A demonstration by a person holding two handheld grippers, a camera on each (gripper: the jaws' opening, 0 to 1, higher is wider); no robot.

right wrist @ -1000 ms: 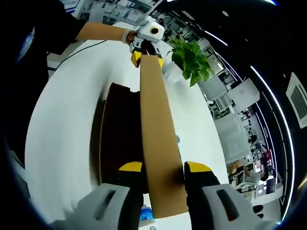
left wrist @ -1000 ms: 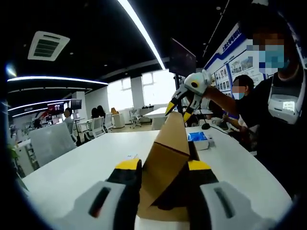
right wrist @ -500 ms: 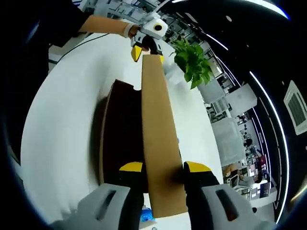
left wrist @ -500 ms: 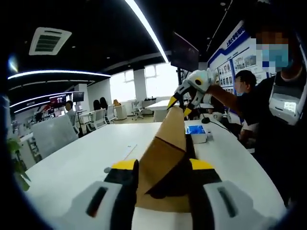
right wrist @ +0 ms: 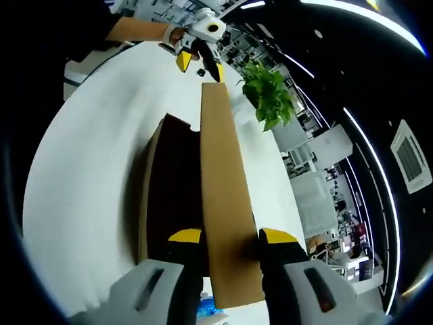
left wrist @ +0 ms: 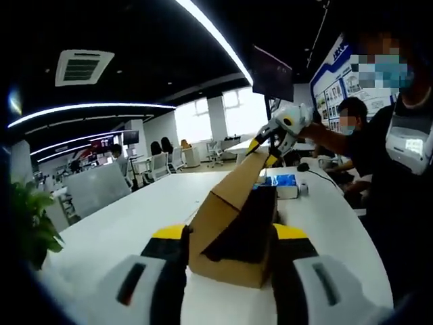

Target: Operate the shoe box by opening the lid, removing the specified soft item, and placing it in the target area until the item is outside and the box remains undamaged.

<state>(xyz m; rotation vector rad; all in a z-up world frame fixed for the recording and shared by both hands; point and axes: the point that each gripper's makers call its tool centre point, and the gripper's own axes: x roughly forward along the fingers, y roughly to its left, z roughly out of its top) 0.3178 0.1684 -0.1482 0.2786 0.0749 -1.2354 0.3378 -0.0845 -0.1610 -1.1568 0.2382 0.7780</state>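
A cardboard shoe box (left wrist: 233,237) sits on a white desk (left wrist: 122,230) with its lid (right wrist: 222,203) raised on edge, in an open-plan office. In the right gripper view the right claw (right wrist: 226,238) has its yellow-tipped jaws closed on the near end of the lid, the board running straight ahead from between them; the box's dark interior lies just left of the claw. At the far end of the lid the left claw (right wrist: 197,59) hangs with its jaws parted, just clear of the board's tip and apparently not touching it. In the left gripper view the left claw (left wrist: 230,233) stands apart on either side of the box's near end, while the right claw (left wrist: 267,145) pinches the lid's far tip above the box. The inside of the box reads only as shadow; whether the soft item is in it cannot be told from here. The cardboard looks light and fairly stiff but easily creased, so the lid is best held flat across its edge rather than by a corner, and swung no further than its fold allows. The soft item would likely yield to a gentle pinch at its middle. A plant (right wrist: 267,88) stands beyond the box, and a small blue-and-white carton (left wrist: 281,184) lies on the desk past the left claw.
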